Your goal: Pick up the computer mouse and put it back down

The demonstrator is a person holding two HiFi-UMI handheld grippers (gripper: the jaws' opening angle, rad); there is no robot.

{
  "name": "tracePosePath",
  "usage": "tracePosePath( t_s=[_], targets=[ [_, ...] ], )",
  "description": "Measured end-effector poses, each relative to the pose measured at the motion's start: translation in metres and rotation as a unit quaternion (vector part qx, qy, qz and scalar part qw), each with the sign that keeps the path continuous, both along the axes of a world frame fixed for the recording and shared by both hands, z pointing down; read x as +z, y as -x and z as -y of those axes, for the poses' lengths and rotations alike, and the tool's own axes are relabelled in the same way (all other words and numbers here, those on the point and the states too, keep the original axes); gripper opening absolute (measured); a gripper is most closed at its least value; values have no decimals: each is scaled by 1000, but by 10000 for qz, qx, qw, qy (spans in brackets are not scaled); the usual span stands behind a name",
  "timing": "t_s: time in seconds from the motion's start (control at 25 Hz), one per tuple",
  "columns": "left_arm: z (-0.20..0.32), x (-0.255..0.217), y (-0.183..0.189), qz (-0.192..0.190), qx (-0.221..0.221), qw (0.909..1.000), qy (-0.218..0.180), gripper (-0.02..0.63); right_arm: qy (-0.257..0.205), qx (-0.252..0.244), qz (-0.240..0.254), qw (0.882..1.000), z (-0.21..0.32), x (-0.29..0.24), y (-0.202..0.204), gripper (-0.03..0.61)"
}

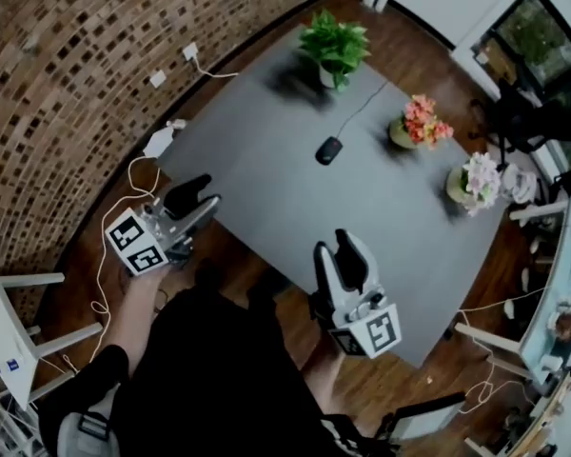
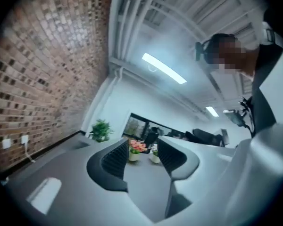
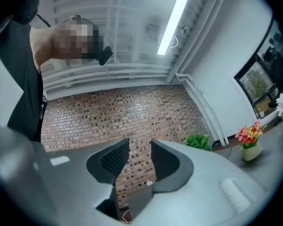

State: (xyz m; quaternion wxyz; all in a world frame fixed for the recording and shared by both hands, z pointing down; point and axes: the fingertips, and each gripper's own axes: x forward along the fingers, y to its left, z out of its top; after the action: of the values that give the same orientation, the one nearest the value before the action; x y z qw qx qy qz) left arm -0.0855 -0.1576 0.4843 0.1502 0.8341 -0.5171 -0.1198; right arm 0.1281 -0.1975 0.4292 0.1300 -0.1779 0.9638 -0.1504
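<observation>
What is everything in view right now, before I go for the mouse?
table: one, grey, centre of the head view
computer mouse: one, black, on the table's far half, its cable running to the far edge
green plant: one, white pot, table's far end
pink-orange flowers: one pot, right of the mouse
pale flowers: one pot, by the table's right edge
brick wall: one, brown, left side
sockets: two, white, on the brick wall
adapter: one, white, with cable, on the wood floor
left gripper: one, grey-black, table's near-left edge, jaws apart, empty
right gripper: one, grey-black, table's near edge, jaws apart, empty
</observation>
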Motion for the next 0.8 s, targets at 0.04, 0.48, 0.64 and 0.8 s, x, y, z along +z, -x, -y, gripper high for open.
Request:
tracePosePath(
  t_s=[0.04, 0.48, 0.64, 0.8],
  targets=[
    [-3, -16, -17, 113, 425, 9989, -187, 193, -10, 64, 18, 10000, -7, -2, 5, 129],
    [-113, -52, -15, -796, 2442, 9615, -977, 138, -145, 1146, -712, 9908, -158, -5, 66, 129],
    [-160, -35, -1, -1247, 2729, 9487, -994, 138, 63, 1399, -1066, 9844, -226, 9, 92, 129],
    [-200, -50, 5, -1356, 2934, 9389, -1185, 138, -178, 1440, -1246, 9815, -266, -5, 111, 128]
  ],
)
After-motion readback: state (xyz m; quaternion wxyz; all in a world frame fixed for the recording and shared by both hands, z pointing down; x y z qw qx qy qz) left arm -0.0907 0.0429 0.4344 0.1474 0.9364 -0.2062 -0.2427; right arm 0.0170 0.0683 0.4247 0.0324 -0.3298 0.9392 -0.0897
